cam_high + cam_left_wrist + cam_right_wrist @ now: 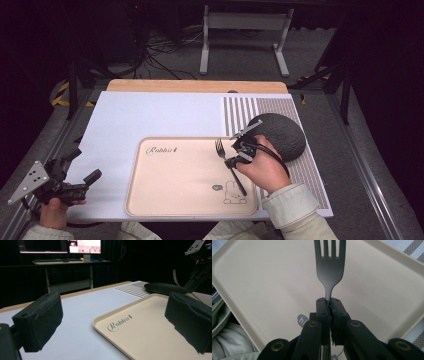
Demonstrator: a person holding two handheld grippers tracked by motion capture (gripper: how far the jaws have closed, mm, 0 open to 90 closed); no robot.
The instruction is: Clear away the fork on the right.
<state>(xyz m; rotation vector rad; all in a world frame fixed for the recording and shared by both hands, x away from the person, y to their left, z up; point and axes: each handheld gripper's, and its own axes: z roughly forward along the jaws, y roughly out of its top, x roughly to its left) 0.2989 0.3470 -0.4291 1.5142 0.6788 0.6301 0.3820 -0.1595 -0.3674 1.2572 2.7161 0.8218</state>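
Observation:
A black fork (220, 148) lies over the right side of the beige tray (170, 200), tines pointing away from the person. My right gripper (235, 159) is shut on its neck; in the right gripper view the jaws pinch the fork (330, 267) just below the tines, above the tray (262, 290). Whether the fork touches the tray I cannot tell. My left gripper (87, 181) rests at the table's front left corner, off the tray. Its jaws stand wide apart in the left gripper view, with nothing between the pads (40, 325).
A dark round textured plate (282, 135) sits on the striped placemat (310, 170) just right of the tray, close behind the right hand. The white mat (150, 115) covers the table's left and middle. The tray (140, 335) bears a "Rabbit" print and a rabbit drawing.

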